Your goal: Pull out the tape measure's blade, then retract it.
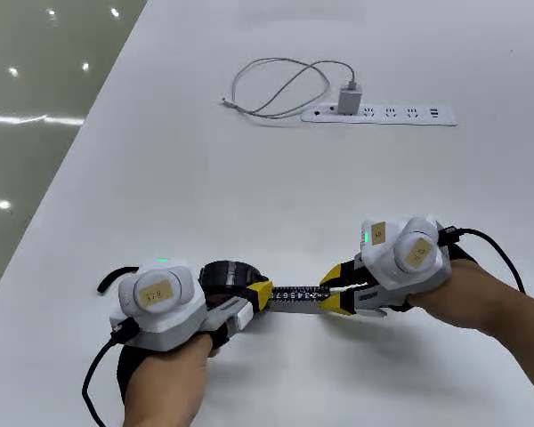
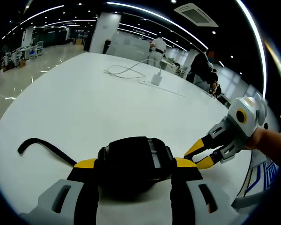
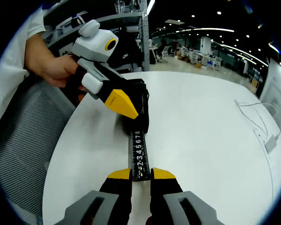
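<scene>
On a white table (image 1: 205, 160), near its front edge: holds the black tape measure case (image 1: 230, 277) with the left gripper (image 1: 252, 299), jaws closed firmly across its sides. Pinches the tip of the blade (image 3: 138, 157) with the right gripper (image 3: 140, 176), jaws closed on it, leaving a short numbered stretch bared between the two tools.

Looks a compact, rigid, fairly solid case, probably smooth enough to twist in the jaws, so best clamped square across its flat sides. Looks a thin, springy strip of a blade, apt to kink or whip back, so best gripped at the end hook and fed home slowly.

Counts one tape measure with one blade, and two grippers. Farther back, well apart, counts one power strip (image 1: 383, 114), one charger (image 1: 351, 94) and one looped cable (image 1: 276, 84).
</scene>
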Tool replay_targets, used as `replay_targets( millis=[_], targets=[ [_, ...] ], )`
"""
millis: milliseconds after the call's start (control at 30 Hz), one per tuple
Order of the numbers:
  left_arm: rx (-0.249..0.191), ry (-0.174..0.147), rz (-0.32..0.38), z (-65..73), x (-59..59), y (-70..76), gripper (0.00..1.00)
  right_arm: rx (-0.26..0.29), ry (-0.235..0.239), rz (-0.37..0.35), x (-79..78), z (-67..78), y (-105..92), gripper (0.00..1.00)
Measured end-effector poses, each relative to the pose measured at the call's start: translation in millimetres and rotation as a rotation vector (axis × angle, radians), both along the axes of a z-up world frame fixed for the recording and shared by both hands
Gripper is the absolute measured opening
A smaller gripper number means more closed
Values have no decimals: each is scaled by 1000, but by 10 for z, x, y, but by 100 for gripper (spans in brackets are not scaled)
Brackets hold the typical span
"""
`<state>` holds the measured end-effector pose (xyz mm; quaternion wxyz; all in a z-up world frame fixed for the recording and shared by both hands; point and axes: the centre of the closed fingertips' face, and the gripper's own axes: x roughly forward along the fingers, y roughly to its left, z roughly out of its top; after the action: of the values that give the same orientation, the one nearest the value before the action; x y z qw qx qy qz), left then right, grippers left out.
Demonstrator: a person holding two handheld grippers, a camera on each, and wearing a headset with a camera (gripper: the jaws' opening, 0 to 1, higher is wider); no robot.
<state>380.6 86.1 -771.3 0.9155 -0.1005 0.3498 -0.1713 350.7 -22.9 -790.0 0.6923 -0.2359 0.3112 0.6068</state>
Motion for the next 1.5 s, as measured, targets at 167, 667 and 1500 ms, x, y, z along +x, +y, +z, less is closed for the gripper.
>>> replay_targets(
  millis=[167, 667, 1500],
  targets=[
    [-4, 0, 0, 1, -2, -2, 57, 5, 3, 1, 5, 0, 50, 11],
    [-17, 3, -1, 3, -1, 1, 58, 32, 16, 8, 18, -9, 267, 11],
    [-16, 9, -3, -9, 3, 1, 58, 56, 37, 1, 39, -46, 451, 11]
  ],
)
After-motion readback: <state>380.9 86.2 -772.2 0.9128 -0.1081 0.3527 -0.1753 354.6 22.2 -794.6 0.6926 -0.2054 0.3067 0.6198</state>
